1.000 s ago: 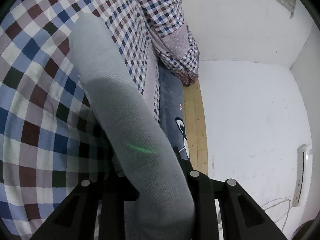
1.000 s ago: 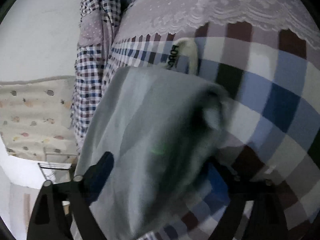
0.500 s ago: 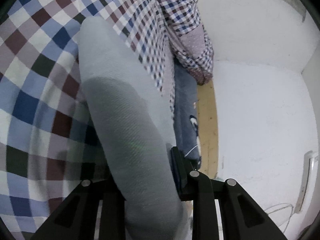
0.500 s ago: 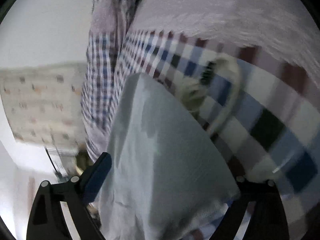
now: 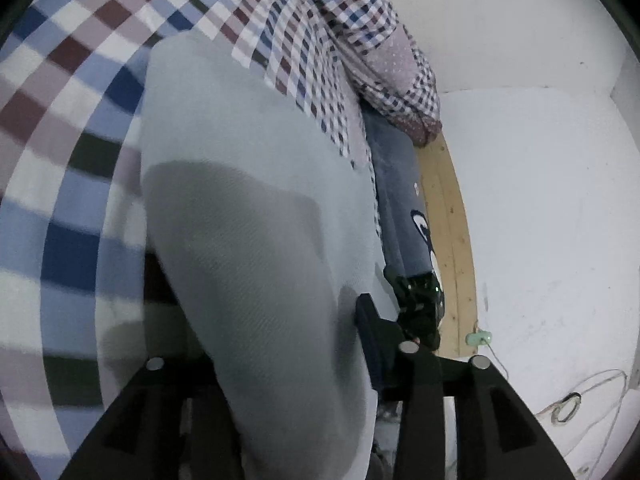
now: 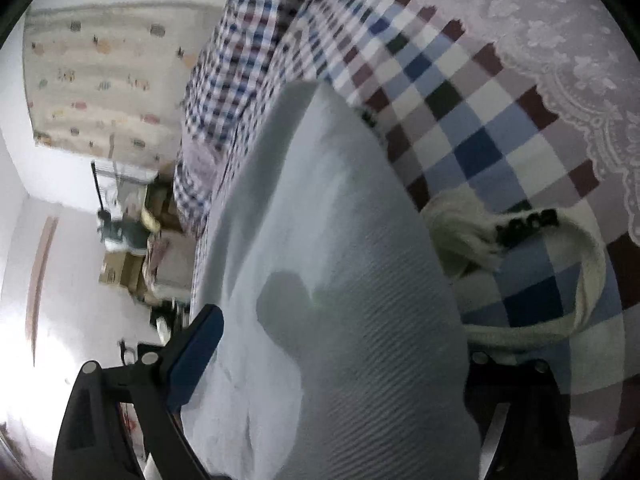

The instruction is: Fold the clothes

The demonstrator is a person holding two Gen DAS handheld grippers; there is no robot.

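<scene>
Jaws on both my left gripper (image 5: 280, 364) and right gripper (image 6: 336, 360) pinch the grey garment (image 5: 248, 184), which risks slipping off the bed (image 5: 60, 184) edge or snagging its drawstring (image 6: 560, 248).

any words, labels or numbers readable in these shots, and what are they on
Dark block lettering on the cream drawstring cord, right wrist view: too blurred and turned to read.
Cartoon print on the blue fabric at the bed's edge, left wrist view: a picture only, no lettering visible.
Grey garment, checked bedspread, patterned curtain: no text.
</scene>
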